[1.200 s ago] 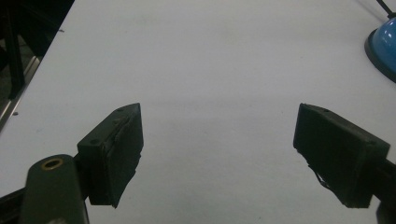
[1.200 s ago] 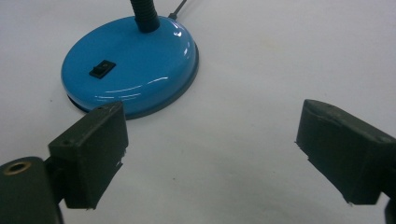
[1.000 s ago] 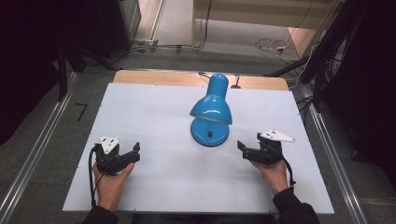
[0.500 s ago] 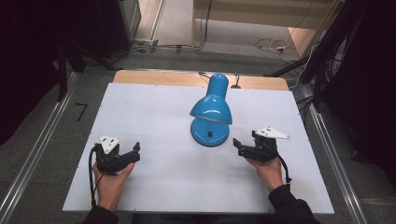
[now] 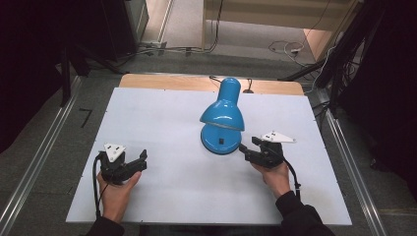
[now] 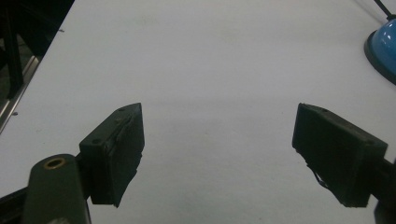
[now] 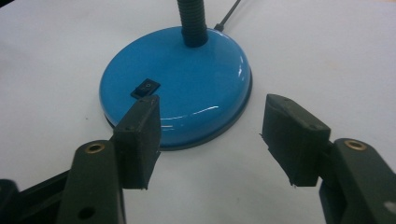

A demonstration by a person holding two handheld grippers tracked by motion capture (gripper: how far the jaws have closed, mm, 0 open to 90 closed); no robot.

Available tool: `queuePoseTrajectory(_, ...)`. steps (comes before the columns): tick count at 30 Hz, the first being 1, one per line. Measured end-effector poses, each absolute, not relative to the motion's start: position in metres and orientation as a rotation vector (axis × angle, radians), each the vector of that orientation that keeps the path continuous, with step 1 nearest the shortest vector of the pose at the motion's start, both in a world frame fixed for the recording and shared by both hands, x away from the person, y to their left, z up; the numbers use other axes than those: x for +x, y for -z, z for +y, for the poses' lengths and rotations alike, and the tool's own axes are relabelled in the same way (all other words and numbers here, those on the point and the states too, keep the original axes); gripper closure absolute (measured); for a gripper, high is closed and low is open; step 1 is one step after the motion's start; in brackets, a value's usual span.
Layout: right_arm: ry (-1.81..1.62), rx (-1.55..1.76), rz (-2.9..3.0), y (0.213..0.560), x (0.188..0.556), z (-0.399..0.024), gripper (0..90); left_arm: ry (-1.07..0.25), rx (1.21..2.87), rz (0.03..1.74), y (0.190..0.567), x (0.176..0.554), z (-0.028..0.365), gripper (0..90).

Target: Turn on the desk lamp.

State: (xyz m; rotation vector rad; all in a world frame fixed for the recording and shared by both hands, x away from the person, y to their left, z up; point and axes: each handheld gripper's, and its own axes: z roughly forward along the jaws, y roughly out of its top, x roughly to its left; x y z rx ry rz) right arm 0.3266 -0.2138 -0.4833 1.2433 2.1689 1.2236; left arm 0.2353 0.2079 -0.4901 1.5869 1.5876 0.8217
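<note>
A: Item: blue desk lamp (image 5: pixel 222 118). Location?
B: Stood mid-surface (image 5: pixel 157 118), shade drooped over base (image 7: pixel 177 91).
A: Right tool (image 5: pixel 247 149)?
B: Jaws spread, held just beside the base, seemingly aimed at the rocker switch (image 7: pixel 145 87).
A: Left tool (image 5: pixel 142 161)?
B: Jaws spread, empty, parked well apart, likely idle.

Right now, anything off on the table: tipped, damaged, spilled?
Nothing stands out. The blue desk lamp stands upright on its round base, shade bent down over it, no spill or visible damage. The right claw is open just short of the base; the left claw is open over bare white table.
</note>
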Motion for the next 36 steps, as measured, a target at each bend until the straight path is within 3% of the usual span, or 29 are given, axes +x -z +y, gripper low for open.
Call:
queuePoseTrajectory(17, -1.249, 1.220, 2.197, 0.487, 0.334, -0.196, 73.9, -0.816, 1.584, 1.585, 0.490, 0.236, 0.208, 17.5)
queuePoseTrajectory(19, -1.253, 1.207, 2.190, 0.488, 0.335, -0.192, 84.0, -0.815, 1.587, 1.583, 0.490, 0.236, 0.208, 17.6)
queuePoseTrajectory(22, -1.262, 1.205, 2.189, 0.488, 0.337, -0.188, 87.5, -0.814, 1.586, 1.583, 0.490, 0.236, 0.208, 17.6)
queuePoseTrajectory(36, -1.271, 1.186, 2.215, 0.494, 0.343, -0.172, 87.9, -0.815, 1.585, 1.580, 0.490, 0.236, 0.208, 17.8)
